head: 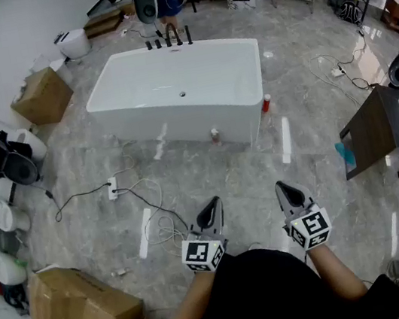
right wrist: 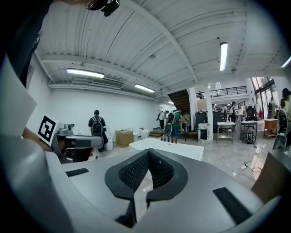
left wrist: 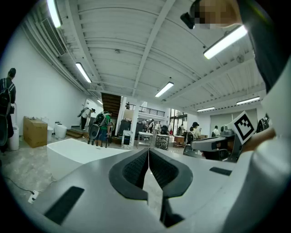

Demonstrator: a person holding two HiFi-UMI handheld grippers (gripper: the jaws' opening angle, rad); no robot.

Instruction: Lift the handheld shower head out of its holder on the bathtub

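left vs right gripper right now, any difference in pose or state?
Little. The left gripper sits at the head view's left, the right gripper at its right. The left gripper's tip angles rightward and the right gripper's leftward, so they converge slightly. Shared: both have their jaws shut on nothing, and both point toward the bathtub while well short of it.

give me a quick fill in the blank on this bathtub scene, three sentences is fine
1. The left gripper and right gripper both have their jaws ____, with nothing between them.
2. The black fittings stand on the ____ rim of the white bathtub, as the head view shows it.
3. A cardboard box sits on the floor to the ____ of the bathtub in the head view.

Missing words: shut; far; left
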